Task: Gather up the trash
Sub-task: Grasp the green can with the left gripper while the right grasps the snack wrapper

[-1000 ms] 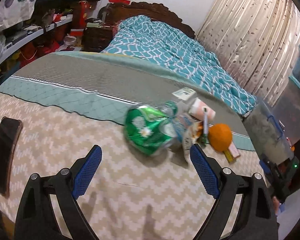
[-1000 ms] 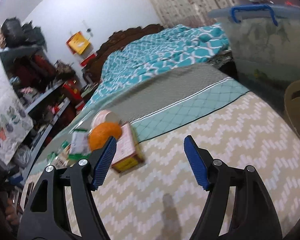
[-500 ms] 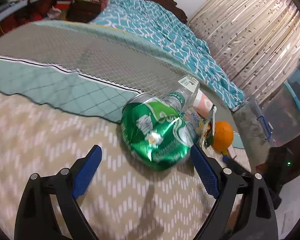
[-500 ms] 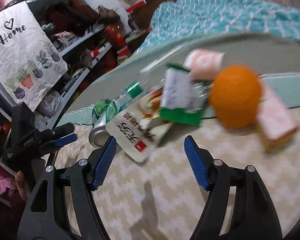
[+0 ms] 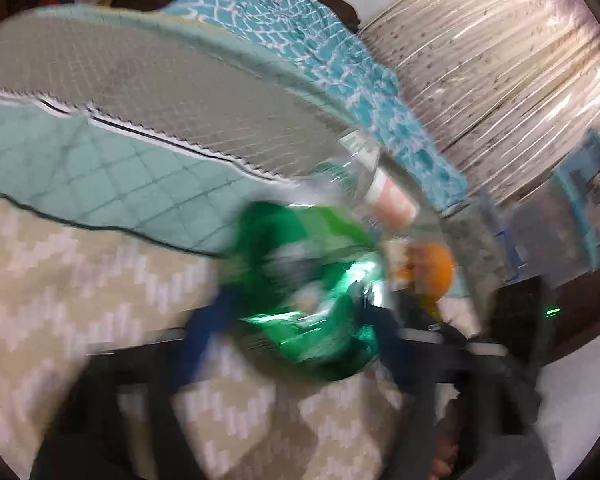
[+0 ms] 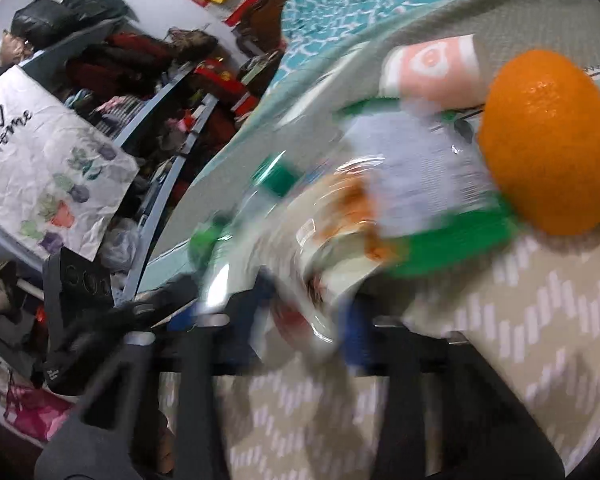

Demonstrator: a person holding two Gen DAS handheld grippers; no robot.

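Both views are blurred by motion. In the left wrist view my left gripper (image 5: 300, 332) has its blue pads on either side of a crushed green can (image 5: 308, 292), closing on it. Behind the can lie a clear plastic bottle (image 5: 352, 172), a pink cup (image 5: 392, 200) and an orange (image 5: 432, 268). In the right wrist view my right gripper (image 6: 308, 312) has its pads close together around a white snack wrapper (image 6: 328, 248). A green-edged packet (image 6: 432, 184), the pink cup (image 6: 432, 68) and the orange (image 6: 544, 140) lie just beyond.
The items lie on a bed with a beige zigzag blanket (image 5: 60, 300) and a teal quilt (image 5: 80, 168). Curtains (image 5: 500, 60) and a plastic storage bin (image 5: 580, 208) stand to the right. Cluttered shelves (image 6: 172, 120) and a white "Home" bag (image 6: 40, 168) stand to the left.
Both grippers have moved forward and their jaws have narrowed, the left around the green can, the right around the white wrapper. The orange now looms larger in the right view.
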